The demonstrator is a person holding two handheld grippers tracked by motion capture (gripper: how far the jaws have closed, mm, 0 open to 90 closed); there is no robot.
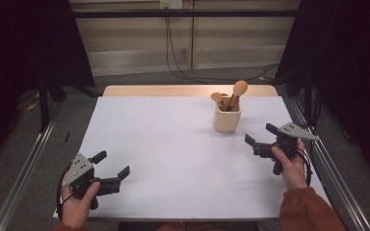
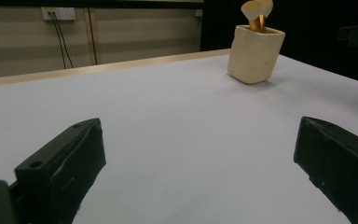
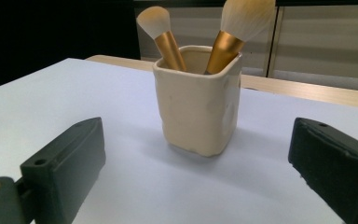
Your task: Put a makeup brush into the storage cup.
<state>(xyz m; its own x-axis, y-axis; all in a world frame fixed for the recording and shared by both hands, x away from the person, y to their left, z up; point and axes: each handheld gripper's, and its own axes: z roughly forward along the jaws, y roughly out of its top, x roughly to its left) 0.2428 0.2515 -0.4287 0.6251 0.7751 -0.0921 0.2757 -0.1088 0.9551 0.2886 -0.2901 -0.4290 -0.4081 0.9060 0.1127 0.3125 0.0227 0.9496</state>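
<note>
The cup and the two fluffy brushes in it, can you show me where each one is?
cup (image 3: 198, 116), right gripper view, on its cream front wall.
small brush (image 3: 154, 22), right gripper view, on its fluffy head, at the cup's left.
big brush (image 3: 248, 14), right gripper view, on its fluffy head, at the cup's right.
</note>
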